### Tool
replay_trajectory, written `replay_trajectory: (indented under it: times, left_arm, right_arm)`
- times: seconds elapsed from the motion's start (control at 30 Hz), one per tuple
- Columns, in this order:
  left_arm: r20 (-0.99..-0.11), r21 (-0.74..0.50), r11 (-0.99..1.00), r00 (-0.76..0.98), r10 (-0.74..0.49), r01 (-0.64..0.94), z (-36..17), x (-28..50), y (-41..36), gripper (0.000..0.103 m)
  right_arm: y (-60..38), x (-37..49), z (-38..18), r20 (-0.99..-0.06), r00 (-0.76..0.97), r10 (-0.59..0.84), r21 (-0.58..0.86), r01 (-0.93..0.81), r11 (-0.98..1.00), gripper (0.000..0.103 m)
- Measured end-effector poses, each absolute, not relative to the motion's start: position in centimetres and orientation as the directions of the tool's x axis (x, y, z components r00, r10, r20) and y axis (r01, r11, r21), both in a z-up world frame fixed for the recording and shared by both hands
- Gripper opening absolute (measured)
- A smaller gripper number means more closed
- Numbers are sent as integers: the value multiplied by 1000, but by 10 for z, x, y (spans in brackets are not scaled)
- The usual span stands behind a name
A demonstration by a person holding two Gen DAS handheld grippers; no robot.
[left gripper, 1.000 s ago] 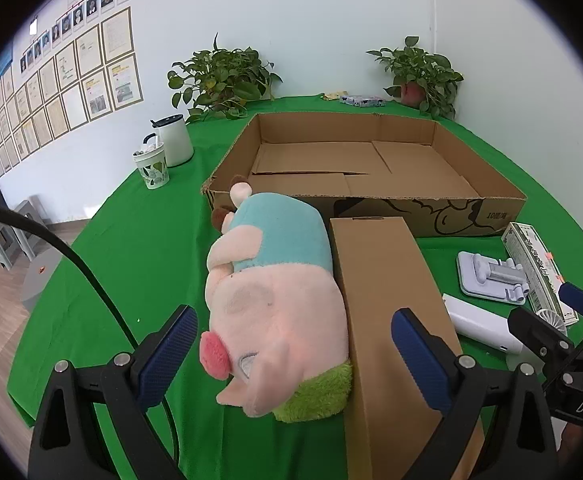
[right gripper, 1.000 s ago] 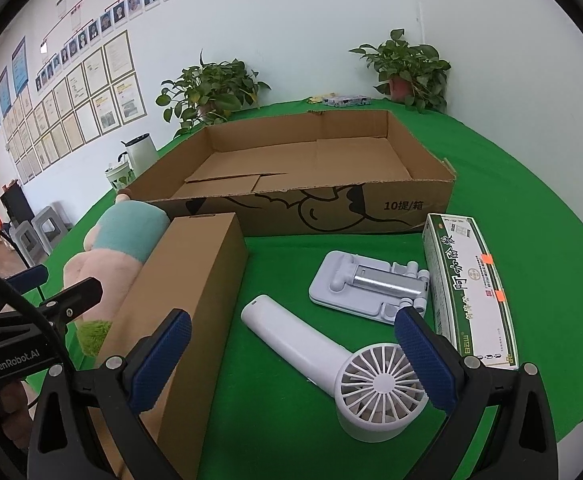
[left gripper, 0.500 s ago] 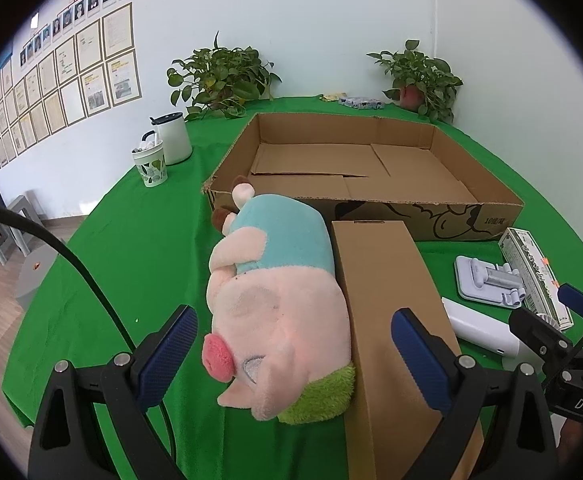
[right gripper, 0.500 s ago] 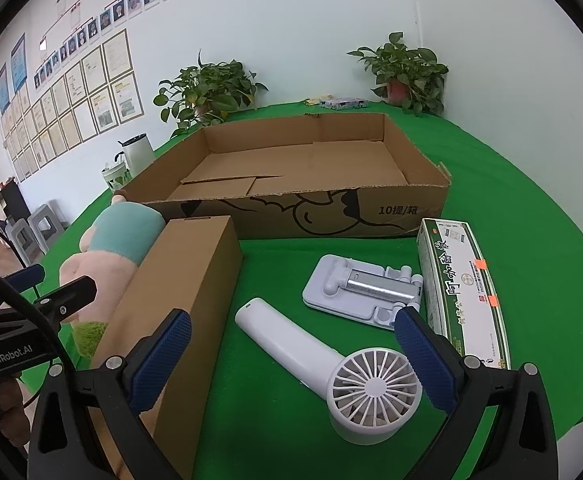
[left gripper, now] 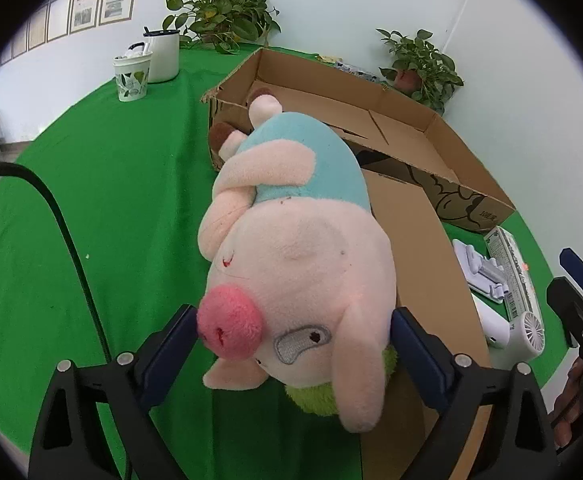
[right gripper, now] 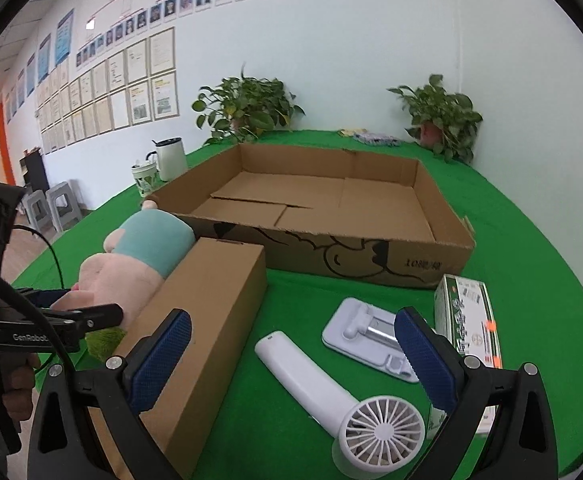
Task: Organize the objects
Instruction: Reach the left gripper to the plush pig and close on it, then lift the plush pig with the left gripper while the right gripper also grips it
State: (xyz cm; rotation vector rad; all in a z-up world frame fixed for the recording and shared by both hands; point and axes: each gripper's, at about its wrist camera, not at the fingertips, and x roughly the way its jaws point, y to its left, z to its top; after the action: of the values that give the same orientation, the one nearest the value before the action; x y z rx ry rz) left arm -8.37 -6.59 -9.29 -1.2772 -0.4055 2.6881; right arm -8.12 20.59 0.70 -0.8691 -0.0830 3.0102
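Plush pig [left gripper: 291, 264] fills the closing left claw [left gripper: 291, 344]; right claw [right gripper: 291, 360] gapes, empty.

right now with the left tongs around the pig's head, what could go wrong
The left tongs are closing on the plush pig, whose soft head may squash and slip out. The pig lies against the tall brown box, so lifting could drag or tip it. Its feet sit at the open carton wall and may snag.
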Motion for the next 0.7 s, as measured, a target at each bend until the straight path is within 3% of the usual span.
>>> replay_trajectory:
  times: [0.07, 0.3, 0.47, 0.7]
  left_arm:
    - [-723, -353, -935, -625, 293, -31, -97, -85, -69, 86]
    - [-696, -370, -926, -637, 332, -78, -94, -76, -75, 64]
    - [-697, -358, -930, -640, 324, -80, -84, -56, -90, 62]
    - [-702, -369, -929, -650, 291, -17, -84, -11, -119, 62]
  right_arm:
    - [198, -82, 12, -519, -855, -19, -64, 60, -996, 102]
    - [162, -105, 25, -525, -842, -122, -50, 173, -984, 102]
    - [128, -127, 42, -530, -807, -262, 31, 290, -956, 102]
    - [58, -170, 44, -605, -674, -423, 177, 404, -897, 102]
